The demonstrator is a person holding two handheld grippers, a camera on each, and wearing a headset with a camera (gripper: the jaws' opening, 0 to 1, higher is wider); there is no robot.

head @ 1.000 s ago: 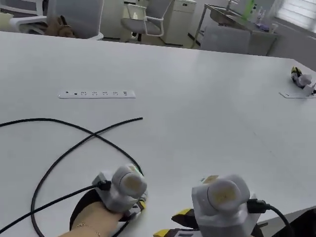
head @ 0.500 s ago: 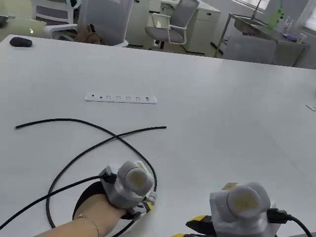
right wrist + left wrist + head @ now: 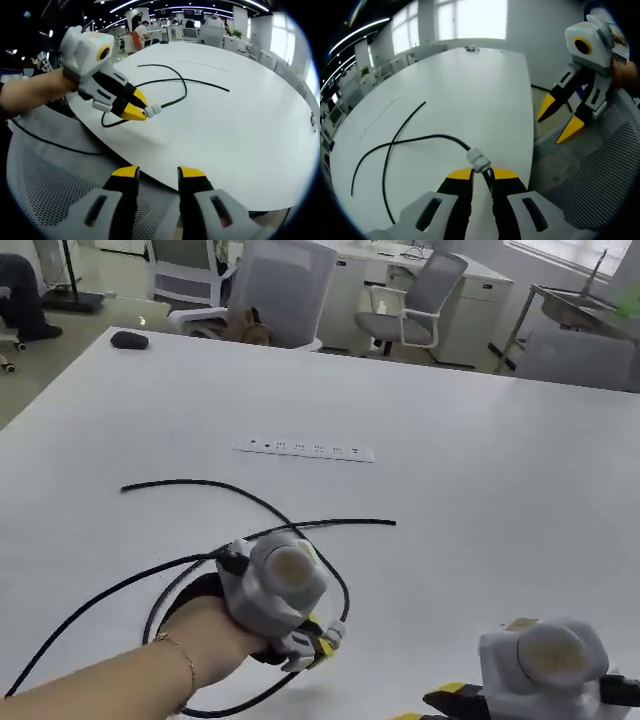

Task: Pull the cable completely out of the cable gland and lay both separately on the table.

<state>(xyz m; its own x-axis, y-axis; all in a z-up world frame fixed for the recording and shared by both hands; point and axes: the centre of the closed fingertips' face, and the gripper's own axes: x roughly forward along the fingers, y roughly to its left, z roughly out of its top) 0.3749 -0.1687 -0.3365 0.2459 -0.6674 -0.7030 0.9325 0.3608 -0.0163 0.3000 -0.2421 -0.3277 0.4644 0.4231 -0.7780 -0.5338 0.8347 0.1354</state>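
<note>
At the near worktop [image 3: 480, 490] edge: left gripper [image 3: 482, 174], jaws clamped on the cable gland [image 3: 479, 160].
Cable gland: pale grey, held just past the yellow jaw tips, with the cable seated in it.
Cable [image 3: 420, 140]: black; runs from the gland in a crossed loop that lies on the worktop.
Right gripper [image 3: 157, 172]: jaws apart, holding nothing; off the worktop edge, over a mesh chair seat [image 3: 45, 175], well apart from the gland.
Power strip [image 3: 303, 449]: flat on the worktop, beyond the loop.
</note>
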